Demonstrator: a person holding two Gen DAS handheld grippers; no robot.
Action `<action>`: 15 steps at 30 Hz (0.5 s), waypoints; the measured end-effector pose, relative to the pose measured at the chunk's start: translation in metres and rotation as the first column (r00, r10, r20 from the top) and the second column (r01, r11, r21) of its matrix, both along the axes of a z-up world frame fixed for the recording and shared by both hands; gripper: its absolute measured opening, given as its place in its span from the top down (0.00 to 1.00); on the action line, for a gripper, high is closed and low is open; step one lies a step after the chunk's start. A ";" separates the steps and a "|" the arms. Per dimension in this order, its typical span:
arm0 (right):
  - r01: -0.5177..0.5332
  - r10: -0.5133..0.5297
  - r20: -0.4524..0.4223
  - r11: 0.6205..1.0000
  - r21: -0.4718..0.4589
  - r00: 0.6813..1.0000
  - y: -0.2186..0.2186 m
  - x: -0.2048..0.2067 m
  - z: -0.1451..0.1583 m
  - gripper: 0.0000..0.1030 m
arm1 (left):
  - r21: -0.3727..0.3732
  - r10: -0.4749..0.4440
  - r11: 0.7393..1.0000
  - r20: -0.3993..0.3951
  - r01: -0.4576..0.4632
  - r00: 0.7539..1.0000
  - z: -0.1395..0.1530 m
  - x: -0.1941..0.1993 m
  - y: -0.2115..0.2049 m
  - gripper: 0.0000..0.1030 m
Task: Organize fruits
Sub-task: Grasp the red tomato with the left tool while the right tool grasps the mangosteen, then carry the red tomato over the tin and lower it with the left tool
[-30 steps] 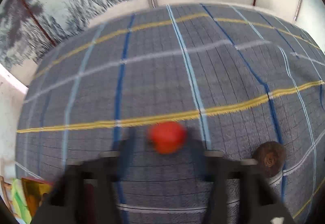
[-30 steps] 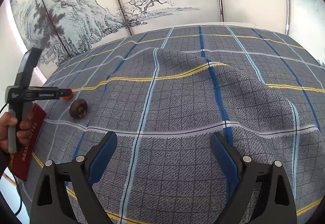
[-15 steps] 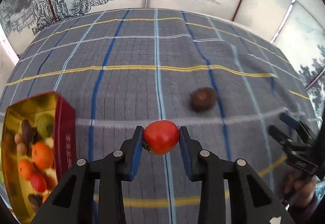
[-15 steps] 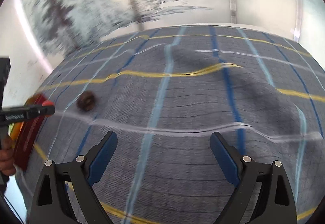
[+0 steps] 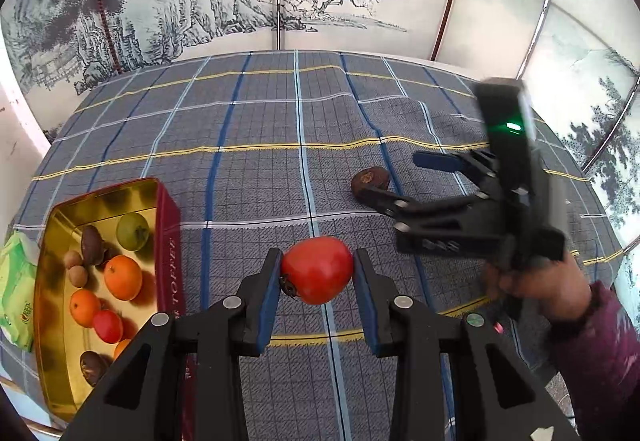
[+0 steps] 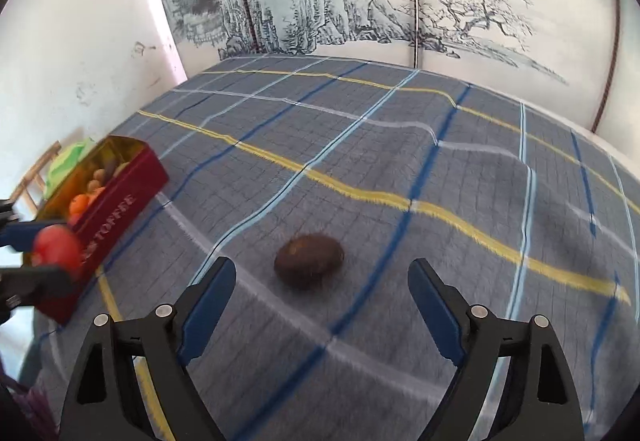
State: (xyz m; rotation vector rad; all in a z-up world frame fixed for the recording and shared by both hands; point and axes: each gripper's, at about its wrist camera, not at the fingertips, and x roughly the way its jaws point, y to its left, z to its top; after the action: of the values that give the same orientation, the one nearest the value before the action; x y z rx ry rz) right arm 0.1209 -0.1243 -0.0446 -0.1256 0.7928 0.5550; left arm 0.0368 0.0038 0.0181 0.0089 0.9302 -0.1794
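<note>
Left gripper [image 5: 316, 281] is clamping the red fruit [image 5: 316, 269] between both pads, clear of the plaid-covered surface [image 5: 256, 177]. Right gripper [image 6: 322, 297] is standing wide, framing the brown fruit [image 6: 309, 260] lying on the cloth. The tin [image 5: 166, 241], holding other fruits, is sitting to the left. Judgement: carry the red fruit over the tin's rim, lower it into a bare spot, then release gently.

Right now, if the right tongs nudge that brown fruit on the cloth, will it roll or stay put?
The brown fruit looks egg-shaped and smooth, so a nudge would probably make it wobble off sideways rather than roll straight. The wrinkled checked cloth should slow it. The open right tongs look wide enough to straddle it.
</note>
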 end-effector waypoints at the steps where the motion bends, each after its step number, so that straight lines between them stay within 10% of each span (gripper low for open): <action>1: -0.007 0.007 -0.005 1.000 -0.014 1.000 0.005 0.005 -0.002 0.15 | -0.003 0.000 1.000 0.000 0.000 1.000 0.001 -0.001 0.001 0.70; 4: -0.006 0.004 -0.027 0.999 -0.048 1.000 0.013 0.018 -0.009 0.22 | -0.008 -0.002 1.000 0.004 0.002 1.000 0.001 -0.003 0.001 0.70; 7: 0.004 -0.008 -0.055 0.997 -0.072 0.998 0.017 0.021 -0.017 0.60 | -0.008 0.000 1.000 0.008 0.001 1.000 0.001 -0.006 0.001 0.70; 15: 0.059 -0.059 -0.012 0.998 0.028 0.998 0.008 -0.023 -0.003 0.61 | 0.019 0.017 1.000 0.051 -0.018 0.999 0.006 -0.020 0.004 0.70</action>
State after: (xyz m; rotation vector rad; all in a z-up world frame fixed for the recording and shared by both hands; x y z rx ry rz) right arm 0.0976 -0.1162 -0.0478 -0.0730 0.7970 0.5110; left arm 0.0165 0.0074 0.0238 0.0230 0.8811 -0.1538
